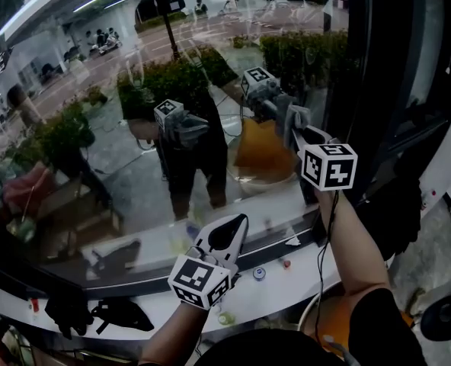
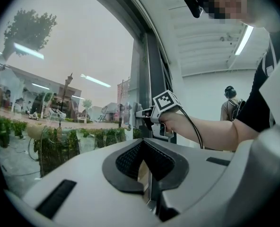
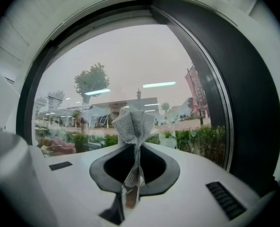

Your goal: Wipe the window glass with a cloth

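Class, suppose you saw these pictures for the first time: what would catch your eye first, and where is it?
The big window glass fills most of the head view, with green bushes beyond it. The right gripper, held up close to the glass at the right, has its jaws shut on a bunched grey cloth. The left gripper hangs lower, over the white sill, jaws together and empty.

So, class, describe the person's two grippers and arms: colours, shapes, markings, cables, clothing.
Both the left gripper and right gripper are smooth and white, with dark ribbed pads lining the jaws. Each carries a white cube with black square markers. A black cable runs from the right gripper along the forearm. The visible sleeve is black and short.
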{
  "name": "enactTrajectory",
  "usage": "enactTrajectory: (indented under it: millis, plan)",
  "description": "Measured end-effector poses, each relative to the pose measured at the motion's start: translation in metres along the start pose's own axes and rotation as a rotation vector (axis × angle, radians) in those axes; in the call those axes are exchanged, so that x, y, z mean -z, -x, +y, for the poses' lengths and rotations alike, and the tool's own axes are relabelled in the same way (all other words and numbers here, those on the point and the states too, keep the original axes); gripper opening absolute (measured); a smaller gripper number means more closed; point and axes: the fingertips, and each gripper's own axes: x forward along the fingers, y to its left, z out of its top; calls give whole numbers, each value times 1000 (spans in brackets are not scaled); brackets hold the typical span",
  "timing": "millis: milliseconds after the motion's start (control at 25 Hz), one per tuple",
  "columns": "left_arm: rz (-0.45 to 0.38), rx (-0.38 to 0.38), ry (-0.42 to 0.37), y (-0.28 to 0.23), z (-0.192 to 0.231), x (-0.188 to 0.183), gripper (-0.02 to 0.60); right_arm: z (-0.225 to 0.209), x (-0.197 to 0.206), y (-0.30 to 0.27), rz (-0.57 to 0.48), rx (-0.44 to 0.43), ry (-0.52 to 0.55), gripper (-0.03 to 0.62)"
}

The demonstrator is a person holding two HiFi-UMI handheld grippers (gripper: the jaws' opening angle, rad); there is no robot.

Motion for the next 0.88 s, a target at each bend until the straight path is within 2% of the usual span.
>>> enactTrajectory:
  millis: [280,600,880]
  plan:
    - [-17,-10,-6,5,3,-5,8,-3,-3,12,-9,23,-8,44]
    - [-70,-28,-28,14,20,-33,8,10,-65,41,-147,66,19,44]
    - [-110,-31,-63,23,29,-60,8,17,-101,29,-147,85,46,44]
